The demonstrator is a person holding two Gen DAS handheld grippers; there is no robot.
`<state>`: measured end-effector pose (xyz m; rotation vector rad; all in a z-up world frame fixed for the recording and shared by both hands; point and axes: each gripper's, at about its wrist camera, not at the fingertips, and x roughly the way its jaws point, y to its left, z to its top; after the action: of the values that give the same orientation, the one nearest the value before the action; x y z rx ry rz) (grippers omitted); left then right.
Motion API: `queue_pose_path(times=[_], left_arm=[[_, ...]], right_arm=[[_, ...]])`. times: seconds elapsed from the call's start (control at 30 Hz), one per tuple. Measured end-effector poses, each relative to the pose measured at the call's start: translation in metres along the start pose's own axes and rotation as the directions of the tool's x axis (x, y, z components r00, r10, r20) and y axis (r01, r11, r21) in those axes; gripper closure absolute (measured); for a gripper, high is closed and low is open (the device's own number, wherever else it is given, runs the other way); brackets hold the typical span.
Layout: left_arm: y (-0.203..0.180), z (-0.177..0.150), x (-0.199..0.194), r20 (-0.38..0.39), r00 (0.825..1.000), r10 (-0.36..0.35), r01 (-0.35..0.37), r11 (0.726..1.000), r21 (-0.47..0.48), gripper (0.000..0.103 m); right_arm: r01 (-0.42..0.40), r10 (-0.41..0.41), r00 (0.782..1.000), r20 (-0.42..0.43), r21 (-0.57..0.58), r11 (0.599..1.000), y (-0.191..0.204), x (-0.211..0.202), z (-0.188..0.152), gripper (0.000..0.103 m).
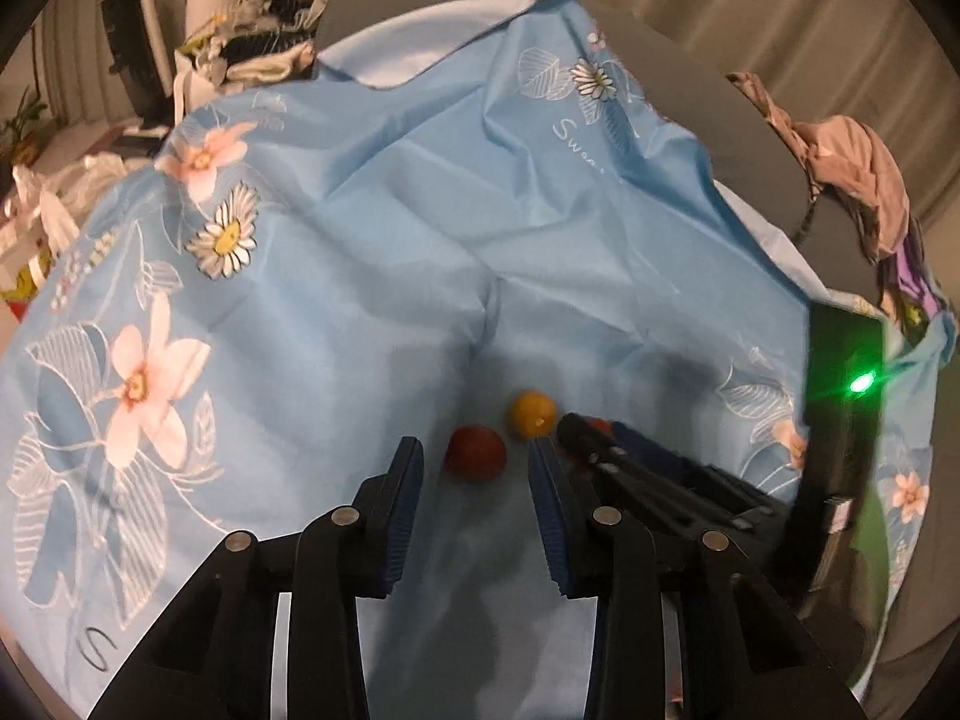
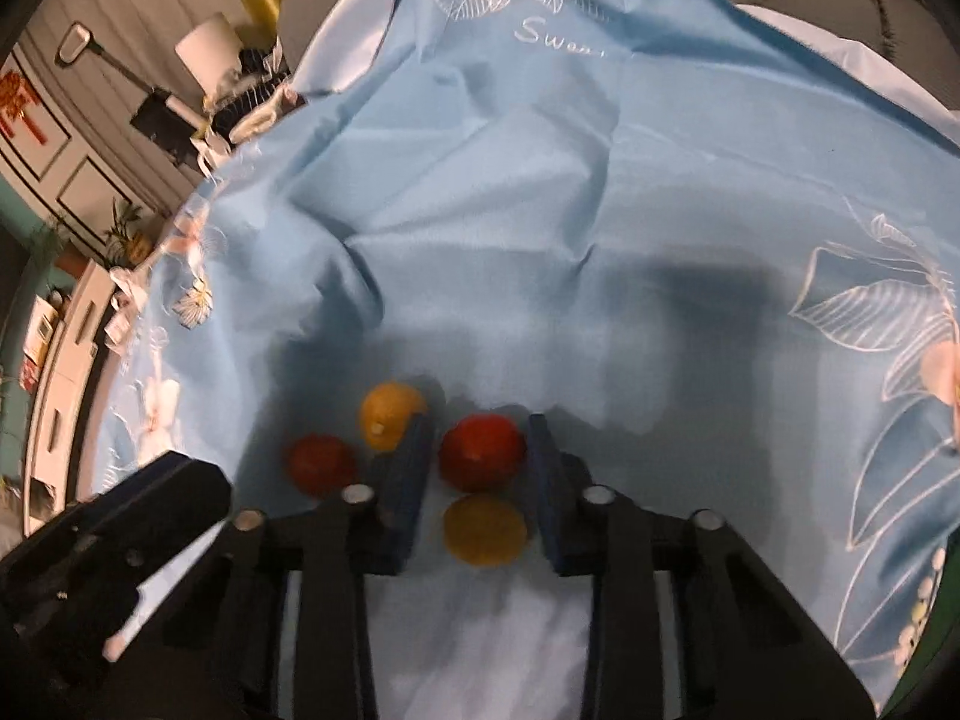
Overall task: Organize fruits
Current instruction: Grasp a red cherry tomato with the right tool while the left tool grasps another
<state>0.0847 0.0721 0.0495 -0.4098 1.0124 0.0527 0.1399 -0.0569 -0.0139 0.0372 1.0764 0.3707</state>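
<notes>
- Four small round fruits close together on a light blue floral tablecloth
- Red fruit between the two blue pads of the right gripper, pads just beside its flanks; contact not certain, motion blur over this part
- Yellow fruit just behind the red one, deeper between the same fingers, resting on the cloth
- Second yellow fruit just outside the left pad of that gripper, pale stem end facing the camera
- Second red fruit further left, near the yellow one, a little apart from it
- From the left wrist view: red fruit on the cloth ahead of the gap of the left gripper, fingers spread wide, nothing held, pads clear of it
- Yellow fruit just beyond and to the right, close to the tip of the right gripper, which enters from the right; a sliver of red showing at its fingertips
- Cloth creased, printed with pink flowers, daisies and white script lettering
- Green indicator light glowing on a dark device at the right edge
- Grey table rim past the cloth, crumpled pinkish fabric on it, cluttered shelves and a white lamp beyond
</notes>
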Motion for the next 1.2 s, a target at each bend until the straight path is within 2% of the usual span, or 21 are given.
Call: queue_pose_path(times=[0.2, 0.37, 0.57, 0.67, 0.8, 0.87, 0.9, 1.1, 1.2], left_arm=[[-0.01, -0.002, 0.016, -0.04, 0.999, 0.029, -0.027, 0.999, 0.031, 0.067], [-0.016, -0.003, 0.037, -0.077, 0.994, 0.073, -0.072, 0.997, 0.016, 0.067], [-0.024, -0.003, 0.045, -0.046, 0.993, 0.11, -0.109, 0.994, 0.027, 0.067], [-0.021, -0.003, 0.059, -0.098, 0.988, 0.117, -0.118, 0.993, 0.0, 0.067], [-0.02, -0.001, 0.06, -0.07, 0.992, 0.108, -0.111, 0.993, -0.035, 0.067], [-0.022, 0.0, 0.061, -0.05, 0.992, 0.116, -0.117, 0.993, -0.026, 0.069], [-0.023, -0.001, 0.062, -0.042, 0.991, 0.13, -0.131, 0.991, -0.02, 0.074], [-0.023, 0.001, 0.058, -0.016, 0.992, 0.128, -0.128, 0.992, -0.005, 0.075], [-0.024, 0.002, 0.043, 0.016, 0.993, 0.116, -0.116, 0.993, -0.003, 0.075]], right_arm=[[-0.016, 0.015, 1.0, 0.013, 0.068, 0.998, -0.017, -0.013, 0.0, 0.074], [-0.013, 0.008, 0.998, 0.056, 0.095, 0.995, -0.027, -0.047, -0.011, 0.074], [-0.054, 0.039, 0.99, 0.133, 0.115, 0.992, -0.028, -0.08, -0.022, 0.074], [-0.046, 0.029, 0.989, 0.142, 0.117, 0.992, -0.029, -0.085, -0.026, 0.074], [-0.036, 0.019, 0.989, 0.145, 0.118, 0.992, -0.031, -0.088, -0.03, 0.074], [-0.029, 0.012, 0.99, 0.144, 0.117, 0.993, -0.031, -0.088, -0.03, 0.074], [-0.025, 0.007, 0.99, 0.144, 0.119, 0.993, -0.033, -0.088, -0.03, 0.074], [-0.007, -0.016, 0.987, 0.162, 0.139, 0.99, -0.038, -0.096, -0.033, 0.074], [0.005, -0.034, 0.982, 0.184, 0.153, 0.988, -0.04, -0.107, -0.037, 0.074]])
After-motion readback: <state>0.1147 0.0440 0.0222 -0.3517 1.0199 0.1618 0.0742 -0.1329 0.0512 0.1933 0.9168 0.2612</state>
